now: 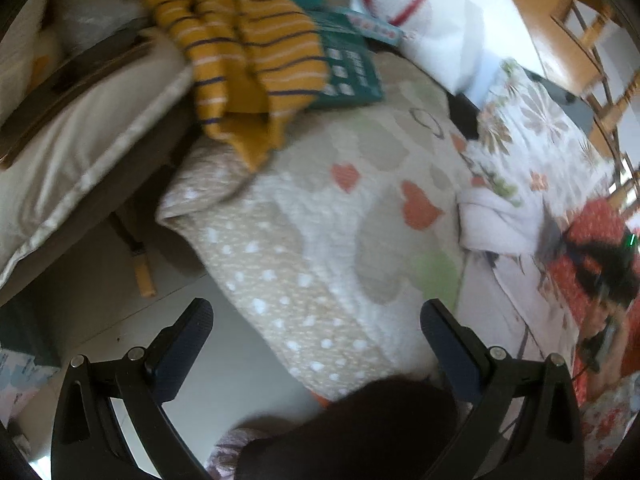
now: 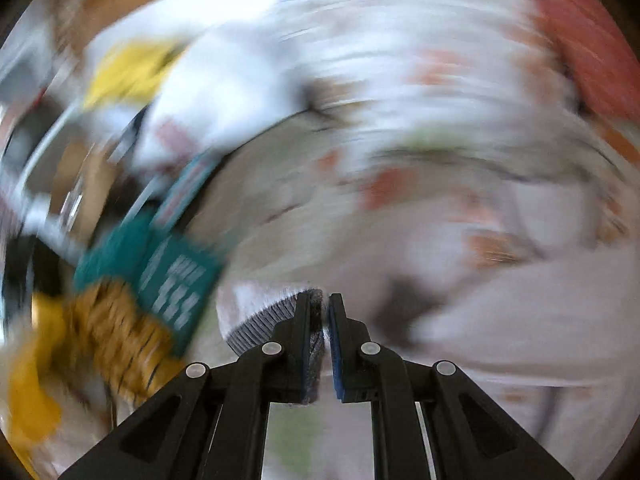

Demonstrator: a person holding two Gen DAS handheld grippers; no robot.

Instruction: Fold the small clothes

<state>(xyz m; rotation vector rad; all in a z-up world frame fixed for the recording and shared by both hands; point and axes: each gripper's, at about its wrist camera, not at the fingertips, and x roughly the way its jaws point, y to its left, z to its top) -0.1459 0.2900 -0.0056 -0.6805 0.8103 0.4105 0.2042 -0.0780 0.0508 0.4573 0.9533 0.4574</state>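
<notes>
My left gripper (image 1: 316,316) is open and empty, hanging over the near edge of a bed covered by a beige quilt (image 1: 340,220) with hearts and white dots. A mustard striped garment (image 1: 248,56) lies crumpled at the back, partly over a teal box (image 1: 352,76). My right gripper (image 2: 325,304) is shut on the grey ribbed cuff (image 2: 272,316) of a small pale garment (image 2: 256,296). The right wrist view is heavily motion-blurred. The striped garment (image 2: 116,336) and teal box (image 2: 176,280) show at its left.
A beige cushion (image 1: 80,132) on a chair sits at the left, with floor (image 1: 100,292) below. A white pillow (image 1: 432,28) and a floral sheet (image 1: 532,136) lie at the back right. A red patterned cloth (image 1: 588,264) is at the right edge. A dark shape (image 1: 352,432) fills the lower middle.
</notes>
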